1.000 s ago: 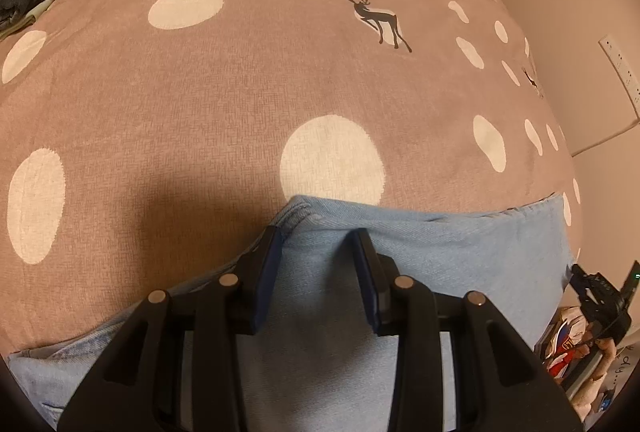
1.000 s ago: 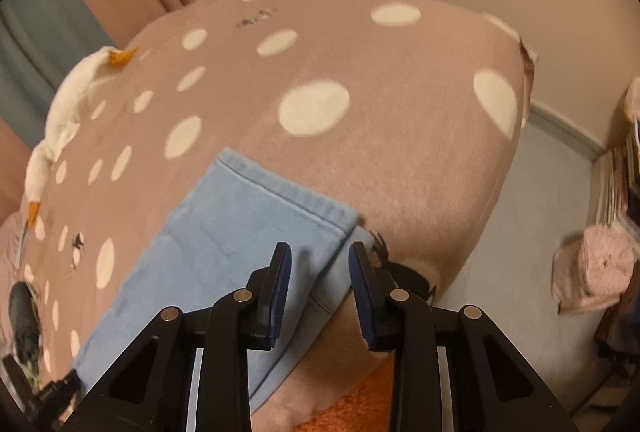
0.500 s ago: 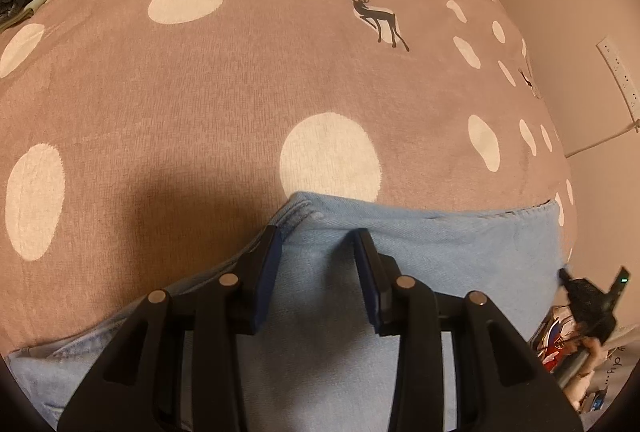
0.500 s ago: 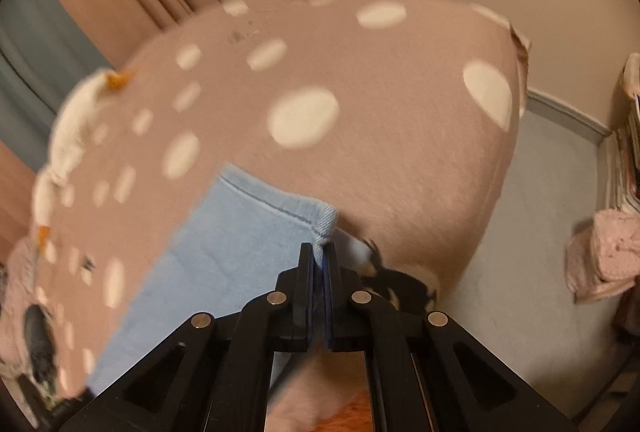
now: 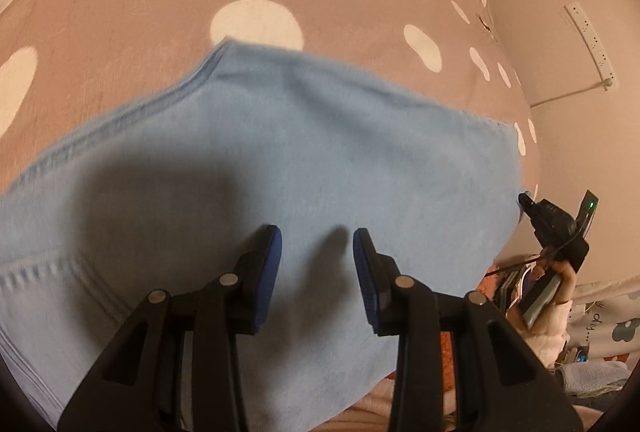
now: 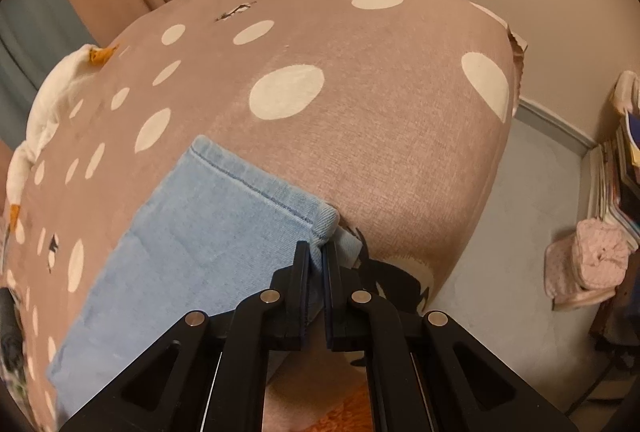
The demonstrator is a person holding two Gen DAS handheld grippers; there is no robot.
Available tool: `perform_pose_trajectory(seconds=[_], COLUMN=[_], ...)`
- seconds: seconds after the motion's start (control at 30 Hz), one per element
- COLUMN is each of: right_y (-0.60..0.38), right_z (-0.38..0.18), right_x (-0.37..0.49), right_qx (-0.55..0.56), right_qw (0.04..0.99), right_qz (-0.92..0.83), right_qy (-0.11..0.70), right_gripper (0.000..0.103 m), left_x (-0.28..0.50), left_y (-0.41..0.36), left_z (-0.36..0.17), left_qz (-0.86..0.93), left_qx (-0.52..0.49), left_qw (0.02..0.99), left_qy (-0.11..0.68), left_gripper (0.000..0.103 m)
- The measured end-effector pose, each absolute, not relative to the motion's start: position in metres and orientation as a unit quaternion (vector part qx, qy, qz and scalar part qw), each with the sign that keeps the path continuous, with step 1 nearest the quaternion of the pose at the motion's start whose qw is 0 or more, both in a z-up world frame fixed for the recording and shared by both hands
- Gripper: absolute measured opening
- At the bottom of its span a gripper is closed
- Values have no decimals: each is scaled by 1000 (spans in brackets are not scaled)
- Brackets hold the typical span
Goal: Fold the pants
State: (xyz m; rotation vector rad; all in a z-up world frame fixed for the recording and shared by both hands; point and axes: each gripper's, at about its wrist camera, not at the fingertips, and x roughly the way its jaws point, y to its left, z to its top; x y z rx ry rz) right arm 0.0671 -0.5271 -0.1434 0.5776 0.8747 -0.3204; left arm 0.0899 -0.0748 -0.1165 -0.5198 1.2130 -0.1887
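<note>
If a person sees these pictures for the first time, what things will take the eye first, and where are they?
The light blue pants lie spread across the brown bedcover with big white dots. At their hem corner near the bed's edge, the right gripper is shut on the fabric. The left gripper hangs open above the blue cloth, casting a dark shadow there.

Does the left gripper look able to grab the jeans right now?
Probably yes: the left gripper hovers open directly over the light blue jeans, with nothing lying between its pads and the denim.
</note>
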Motion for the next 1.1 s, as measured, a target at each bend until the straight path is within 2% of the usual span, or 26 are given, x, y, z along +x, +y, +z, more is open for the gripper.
perform_pose_trajectory(seconds=[0.2,0.67,0.7,0.73,0.77,0.8,0.83,1.0,1.1], right_y=[-529,-530,-530,-531,-532,-533,-534,-539,-539], right_z=[-141,-136,-134,-132,-131,-129,-129,-143,-156], right_x=[68,65,62,58,54,50,45,46,56], right_qx=[269,257,258,258,258,261,269,321,355], right_qw=[854,857,856,854,853,854,855,848,839], right_qz=[-152,-152,-154,-159,-165,-170,-168,-107,-77], right_qy=[417,421,422,422,422,418,410,408,405], right_gripper=[3,3,5,13,27,35,48,50,50], left_x=[72,57,57,57,58,57,58,57,55], left_y=[-80,-84,-84,-84,-83,-83,-82,-90,-93], left_z=[-122,-122,-122,-121,-120,-119,-118,-107,-98], left_qz=[-86,-66,-64,-65,-67,-70,-73,-83,-83], left_qx=[-216,-212,-214,-217,-224,-228,-233,-229,-217], left_qw=[786,788,787,786,782,780,777,775,786], left_qy=[573,574,575,576,577,579,581,583,573], left_gripper=[33,34,34,35,39,43,44,66,73])
